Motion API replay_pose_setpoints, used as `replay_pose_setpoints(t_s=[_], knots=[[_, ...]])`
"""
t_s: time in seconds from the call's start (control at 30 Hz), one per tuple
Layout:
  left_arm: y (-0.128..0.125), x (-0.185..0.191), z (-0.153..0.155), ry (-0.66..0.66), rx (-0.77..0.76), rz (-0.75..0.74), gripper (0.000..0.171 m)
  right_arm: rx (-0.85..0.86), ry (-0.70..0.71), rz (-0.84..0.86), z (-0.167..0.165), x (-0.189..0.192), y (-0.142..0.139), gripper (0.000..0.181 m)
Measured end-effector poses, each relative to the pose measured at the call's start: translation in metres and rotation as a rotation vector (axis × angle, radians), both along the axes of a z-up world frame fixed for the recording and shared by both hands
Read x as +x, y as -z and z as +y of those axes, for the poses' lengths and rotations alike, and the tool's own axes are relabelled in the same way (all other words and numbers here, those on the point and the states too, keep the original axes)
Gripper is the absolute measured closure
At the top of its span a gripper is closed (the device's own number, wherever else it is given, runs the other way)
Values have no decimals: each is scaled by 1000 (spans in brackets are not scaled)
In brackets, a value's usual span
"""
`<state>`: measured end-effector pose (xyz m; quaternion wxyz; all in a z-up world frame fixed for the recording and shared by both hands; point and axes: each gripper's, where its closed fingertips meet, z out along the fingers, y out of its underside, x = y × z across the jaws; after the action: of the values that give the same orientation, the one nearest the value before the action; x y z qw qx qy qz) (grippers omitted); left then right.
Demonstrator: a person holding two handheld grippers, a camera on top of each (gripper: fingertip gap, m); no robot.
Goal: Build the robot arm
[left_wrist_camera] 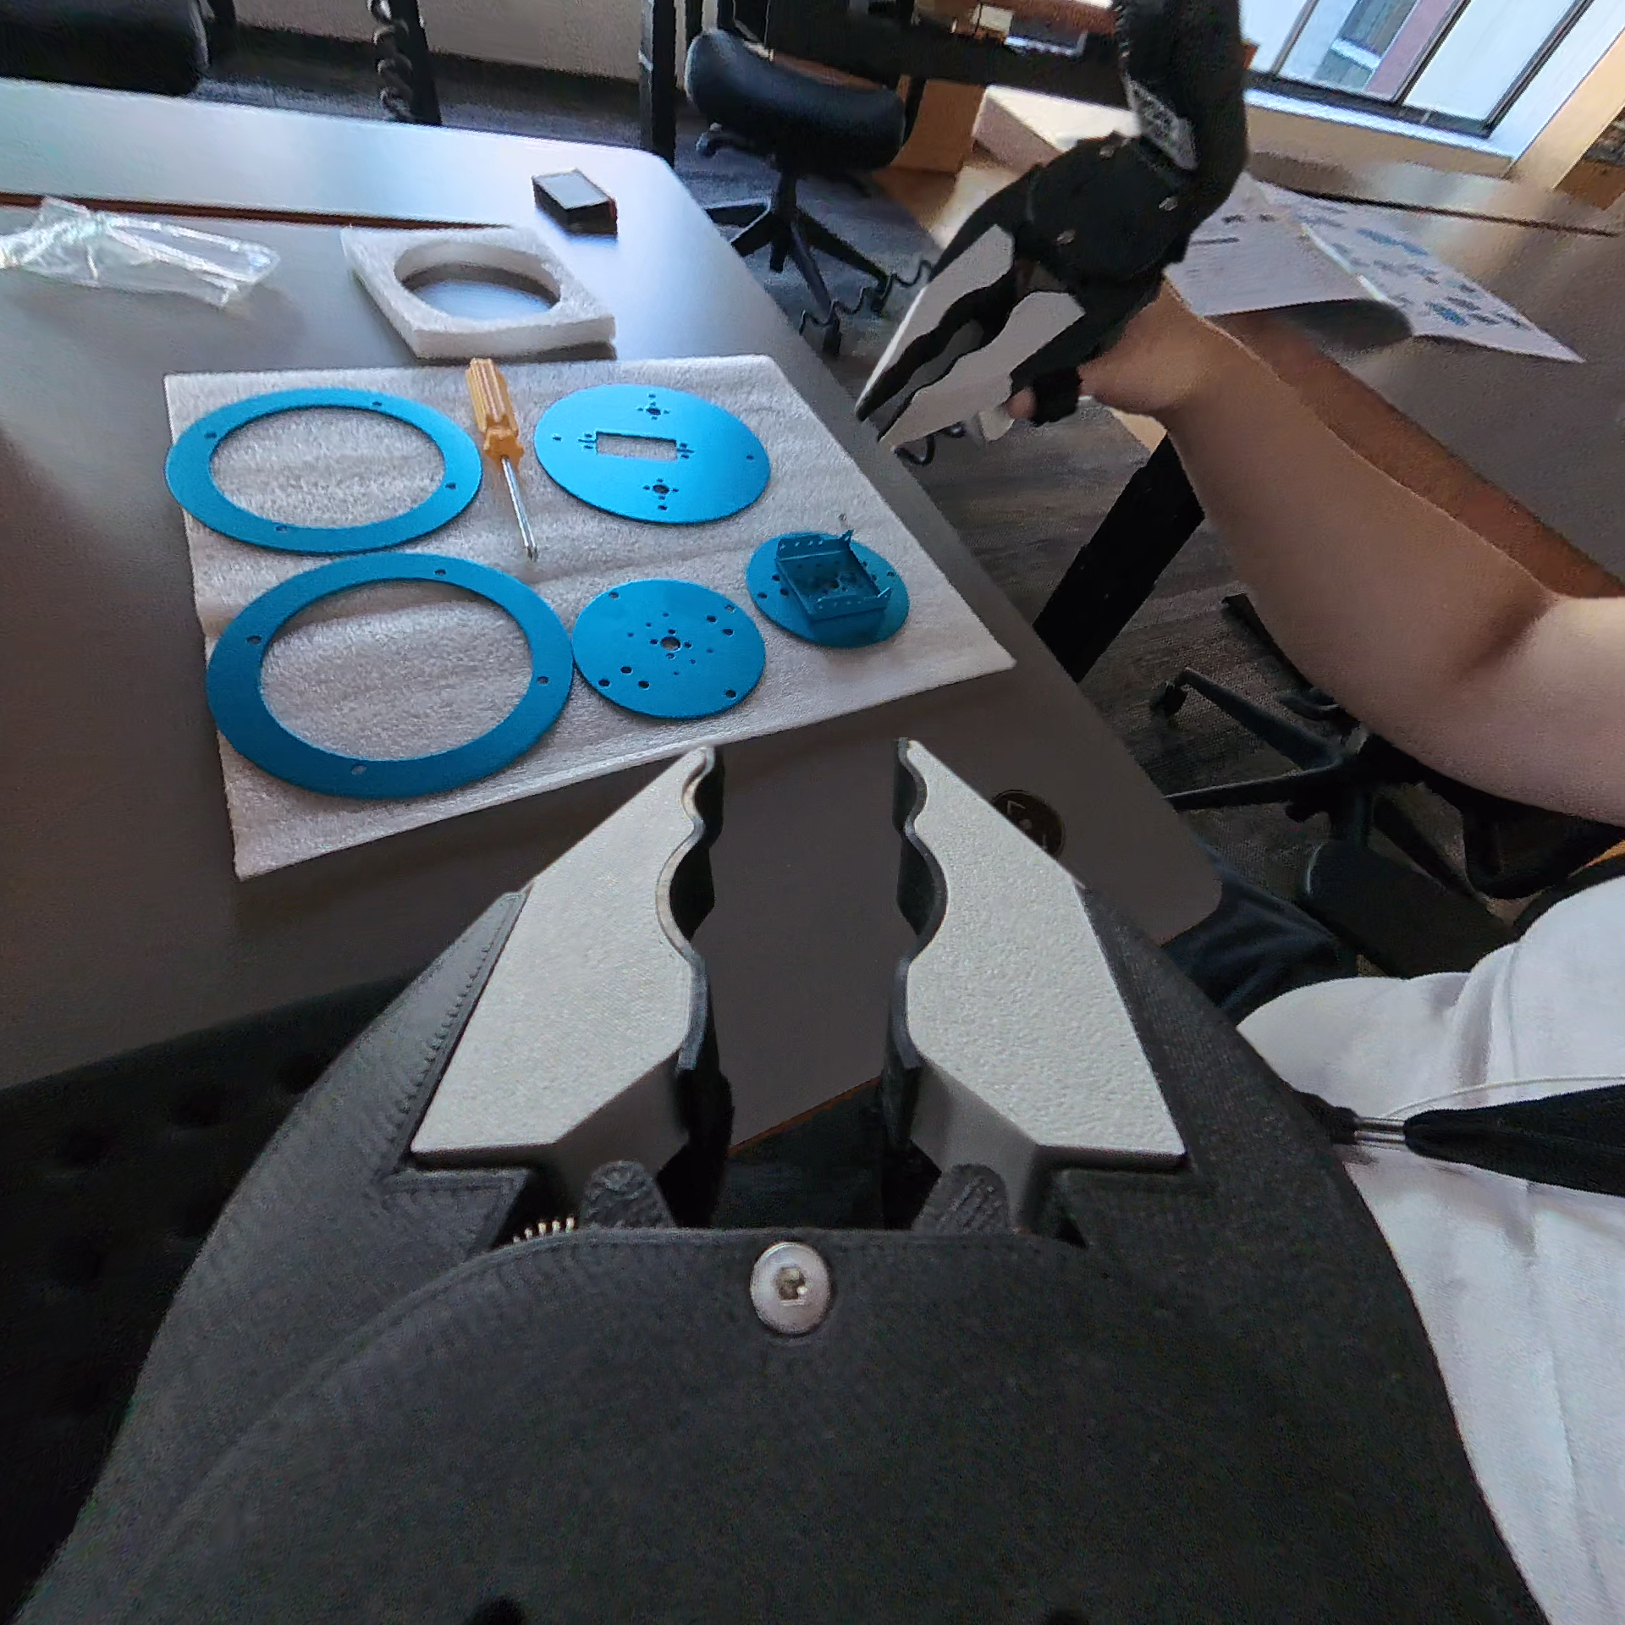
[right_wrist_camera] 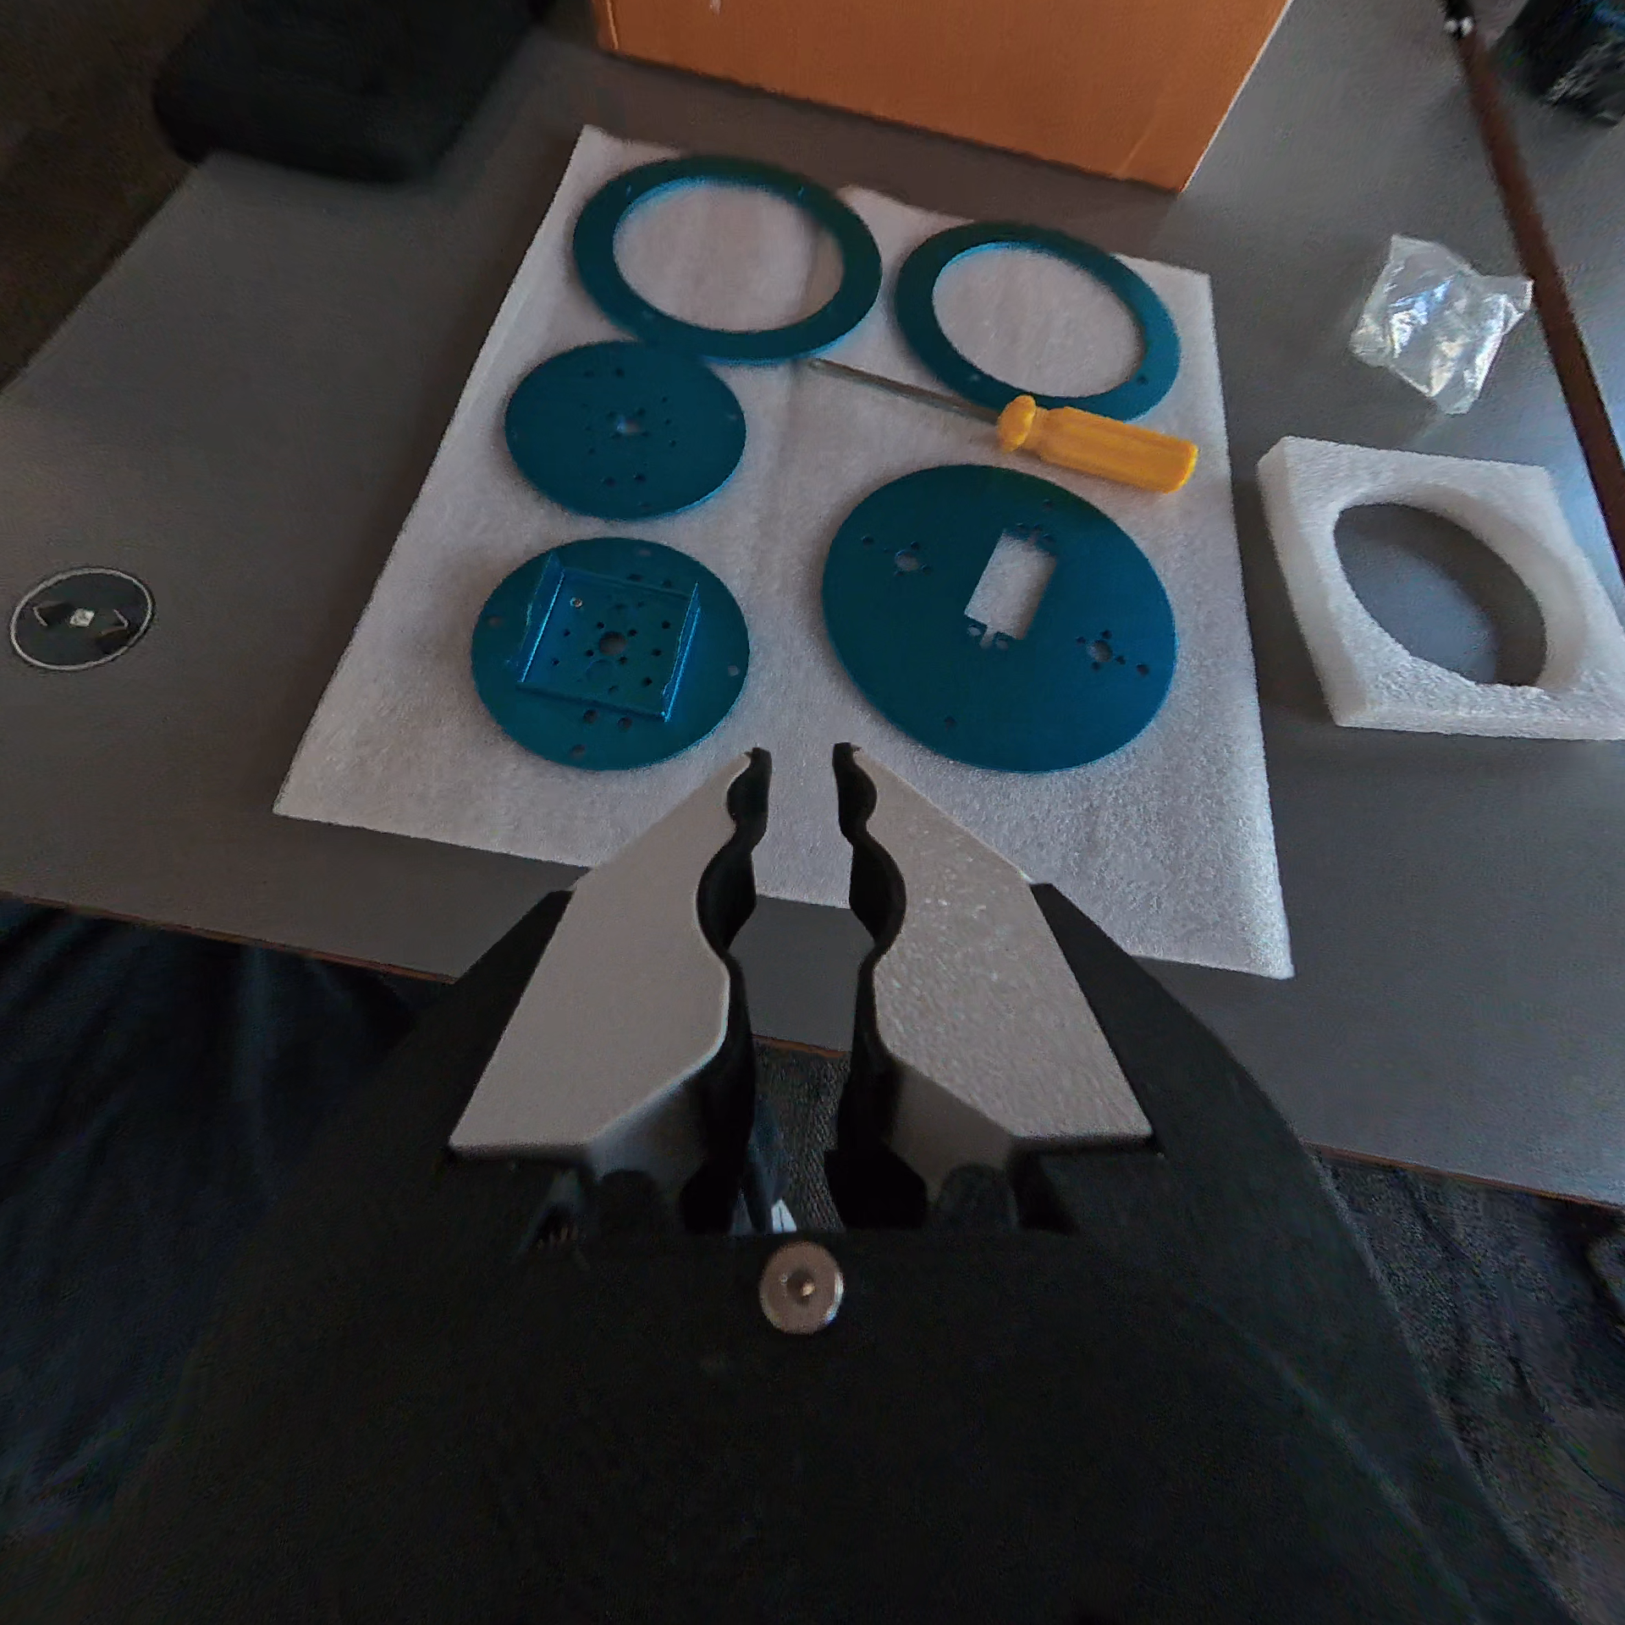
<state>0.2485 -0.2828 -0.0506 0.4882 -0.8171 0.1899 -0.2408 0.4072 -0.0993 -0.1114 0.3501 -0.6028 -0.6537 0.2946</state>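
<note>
A white foam sheet (left_wrist_camera: 791,413) (right_wrist_camera: 791,492) on the grey table holds two blue rings (left_wrist_camera: 189,475) (left_wrist_camera: 237,695), a blue disc with a rectangular slot (left_wrist_camera: 703,475) (right_wrist_camera: 897,651), a drilled blue disc (left_wrist_camera: 633,677) (right_wrist_camera: 572,457), a blue disc carrying a square bracket (left_wrist_camera: 827,580) (right_wrist_camera: 607,651), and a yellow screwdriver (left_wrist_camera: 492,413) (right_wrist_camera: 1108,448). My left gripper (left_wrist_camera: 807,765) is open and empty, just short of the sheet's near edge. My right gripper (right_wrist_camera: 800,761) (left_wrist_camera: 888,422) is open and empty, jaws narrowly parted, above the sheet's edge, nearest the bracket disc.
A white foam block with a round hole (left_wrist_camera: 528,338) (right_wrist_camera: 1319,528) and a clear plastic bag (left_wrist_camera: 132,251) (right_wrist_camera: 1433,325) lie beside the sheet. A cardboard box (right_wrist_camera: 923,79) stands behind it. A small black box (left_wrist_camera: 576,200), a table grommet (right_wrist_camera: 81,620) and office chairs (left_wrist_camera: 791,97) are nearby.
</note>
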Motion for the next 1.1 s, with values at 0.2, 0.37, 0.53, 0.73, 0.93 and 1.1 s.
replay_pose_setpoints(t_s=[0.2, 0.37, 0.53, 0.73, 0.93, 1.1], knots=[[2, 5, 38, -36, -45, -17, 135, -58, 43, 101, 1, 2, 5, 168], [-3, 40, 67, 70, 9, -16, 131, -78, 108, 135, -2, 11, 4, 168], [18, 76, 80, 222, 6, 34, 114, -100, 207, 188, -15, 24, 10, 169], [29, 32, 129, 46, 23, 277, 132, -137, 278, 264, -43, 31, 11, 170], [58, -4, 207, -25, -376, 264, 152, -97, 299, 242, -46, 34, 3, 170], [90, 4, 216, -12, -583, 355, 142, -86, 319, 232, -50, 43, 0, 170]])
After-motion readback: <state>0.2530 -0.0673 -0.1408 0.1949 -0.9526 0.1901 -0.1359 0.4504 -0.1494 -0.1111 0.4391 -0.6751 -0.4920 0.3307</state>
